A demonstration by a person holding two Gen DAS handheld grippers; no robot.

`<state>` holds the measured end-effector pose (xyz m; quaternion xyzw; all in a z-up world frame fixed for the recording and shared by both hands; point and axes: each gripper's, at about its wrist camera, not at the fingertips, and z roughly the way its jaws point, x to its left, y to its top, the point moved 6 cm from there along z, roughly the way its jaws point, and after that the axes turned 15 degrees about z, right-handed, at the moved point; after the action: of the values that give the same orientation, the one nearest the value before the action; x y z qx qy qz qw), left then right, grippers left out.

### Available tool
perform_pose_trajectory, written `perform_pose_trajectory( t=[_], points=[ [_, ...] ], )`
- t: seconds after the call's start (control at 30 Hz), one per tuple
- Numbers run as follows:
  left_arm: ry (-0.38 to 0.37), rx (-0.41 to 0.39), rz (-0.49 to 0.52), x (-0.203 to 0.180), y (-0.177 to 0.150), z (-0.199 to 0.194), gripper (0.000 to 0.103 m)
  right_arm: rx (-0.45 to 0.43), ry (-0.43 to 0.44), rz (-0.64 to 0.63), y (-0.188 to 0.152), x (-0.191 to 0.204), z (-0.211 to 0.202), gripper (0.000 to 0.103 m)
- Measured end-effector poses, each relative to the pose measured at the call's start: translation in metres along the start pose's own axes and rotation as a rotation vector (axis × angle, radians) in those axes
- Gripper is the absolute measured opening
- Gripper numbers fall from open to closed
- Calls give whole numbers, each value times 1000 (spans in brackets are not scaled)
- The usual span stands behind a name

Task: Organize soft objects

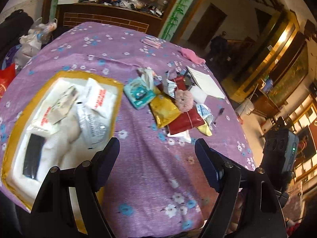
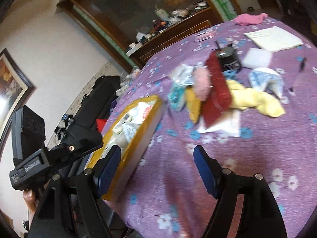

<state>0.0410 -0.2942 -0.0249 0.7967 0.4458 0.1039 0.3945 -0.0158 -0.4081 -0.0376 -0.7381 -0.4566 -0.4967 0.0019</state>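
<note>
A yellow-rimmed white box point(image 1: 118, 91) holding several white packets point(image 1: 97, 97) lies at the left of the purple flowered tablecloth point(image 1: 150, 170). To its right is a pile: a teal tissue pack point(image 1: 138, 95), a yellow pouch point(image 1: 164, 111), a red pouch point(image 1: 184, 121) and a pink fluffy ball point(image 1: 184, 99). My left gripper point(image 1: 157, 148) is open and empty, above the cloth in front of the pile. My right gripper point(image 2: 157, 156) is open and empty, beside the box point(image 2: 146, 127). The pile shows there too, with a yellow cloth point(image 2: 257, 99) and the pink ball point(image 2: 202, 83).
A pink cloth point(image 1: 192, 56) lies at the table's far edge, and a white folded sheet point(image 1: 206, 83) and white sponge point(image 2: 257, 58) behind the pile. A black jar point(image 2: 229, 59) stands in the pile. A wooden cabinet point(image 1: 111, 17) with clutter stands behind the table.
</note>
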Motion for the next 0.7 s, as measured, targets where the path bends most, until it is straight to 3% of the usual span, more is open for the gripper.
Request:
perform_pose_trajectory(
  t=[0.5, 0.7],
  points=[
    [-87, 48, -95, 18, 32, 56, 79, -29, -27, 26, 43, -31, 6, 72],
    [-89, 43, -52, 17, 74, 83, 79, -46, -62, 18, 80, -25, 25, 59]
  ],
)
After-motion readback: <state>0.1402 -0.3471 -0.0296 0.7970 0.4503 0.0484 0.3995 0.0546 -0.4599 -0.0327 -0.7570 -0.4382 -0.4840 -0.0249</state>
